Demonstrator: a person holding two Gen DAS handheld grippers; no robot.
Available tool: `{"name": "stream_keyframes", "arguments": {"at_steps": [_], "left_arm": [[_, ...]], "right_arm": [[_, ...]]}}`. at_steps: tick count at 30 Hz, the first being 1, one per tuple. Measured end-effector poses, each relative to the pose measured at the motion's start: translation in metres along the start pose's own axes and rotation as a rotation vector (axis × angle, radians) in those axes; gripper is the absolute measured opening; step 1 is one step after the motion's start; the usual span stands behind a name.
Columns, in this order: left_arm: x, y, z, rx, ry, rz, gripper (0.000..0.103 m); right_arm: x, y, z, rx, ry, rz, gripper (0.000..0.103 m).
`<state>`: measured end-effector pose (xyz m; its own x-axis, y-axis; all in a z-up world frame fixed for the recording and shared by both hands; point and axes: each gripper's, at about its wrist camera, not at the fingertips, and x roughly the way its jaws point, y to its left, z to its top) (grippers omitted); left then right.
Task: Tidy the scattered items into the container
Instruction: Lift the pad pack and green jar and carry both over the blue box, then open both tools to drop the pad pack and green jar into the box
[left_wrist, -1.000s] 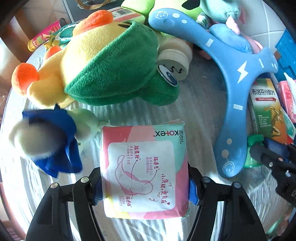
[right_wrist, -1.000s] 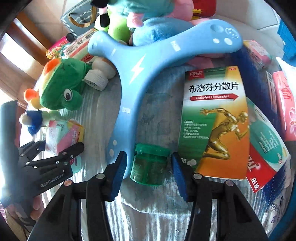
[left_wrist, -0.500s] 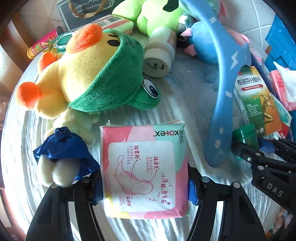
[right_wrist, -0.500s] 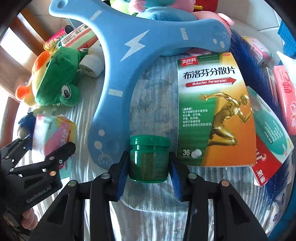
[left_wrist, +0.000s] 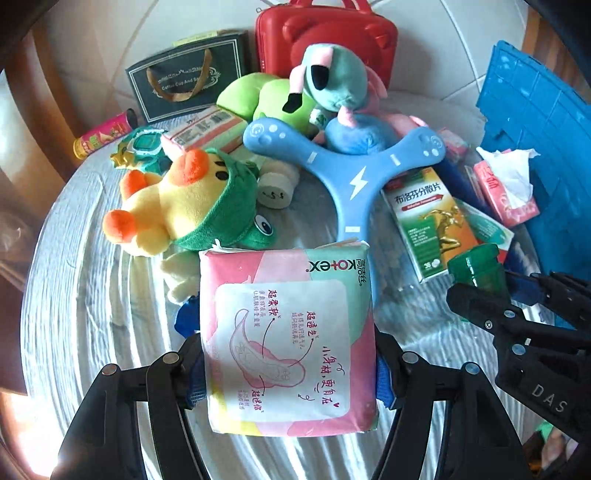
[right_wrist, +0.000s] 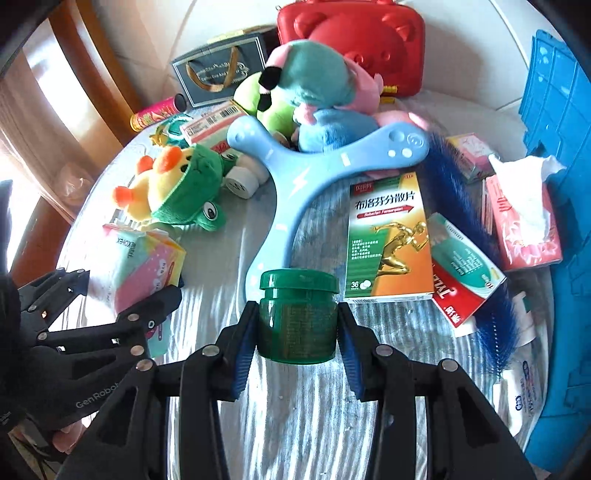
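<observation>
With the left gripper (left_wrist: 288, 363) clamping the pack (left_wrist: 288, 339) and the right gripper (right_wrist: 297, 332) clamping the jar (right_wrist: 298, 314), both should stay level and firmly squeezed on the way to the blue crate (right_wrist: 557, 110) at the table's right edge.

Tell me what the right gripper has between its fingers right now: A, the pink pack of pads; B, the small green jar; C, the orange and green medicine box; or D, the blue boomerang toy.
B: in the right wrist view the right gripper is shut on the small green jar, its blue-padded fingers pressed against both sides.
</observation>
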<state>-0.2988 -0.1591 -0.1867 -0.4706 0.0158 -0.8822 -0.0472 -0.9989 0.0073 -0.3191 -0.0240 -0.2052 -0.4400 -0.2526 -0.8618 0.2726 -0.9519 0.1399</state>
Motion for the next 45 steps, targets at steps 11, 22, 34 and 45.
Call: {"name": "stream_keyframes", "arguments": {"at_steps": [11,22,34,45], "left_arm": [[-0.071,-0.022,-0.012,-0.070,-0.173,0.081,0.068],[-0.135,-0.060,-0.018,-0.007,-0.292,-0.007,0.068],[-0.190,-0.163,0.004,0.064,-0.423,-0.084,0.068],[-0.236,-0.323,0.027,0.114,-0.556,-0.122,0.068]], "right_arm": [[-0.085,0.003,0.006,-0.154,-0.176,0.043,0.041],[-0.177,-0.008,-0.025,-0.103,-0.304,-0.109,0.041],[-0.282,-0.077,-0.050,-0.017,-0.453,-0.248,0.041],[-0.387,-0.255,-0.091,0.023,-0.576,-0.337,0.041]]}}
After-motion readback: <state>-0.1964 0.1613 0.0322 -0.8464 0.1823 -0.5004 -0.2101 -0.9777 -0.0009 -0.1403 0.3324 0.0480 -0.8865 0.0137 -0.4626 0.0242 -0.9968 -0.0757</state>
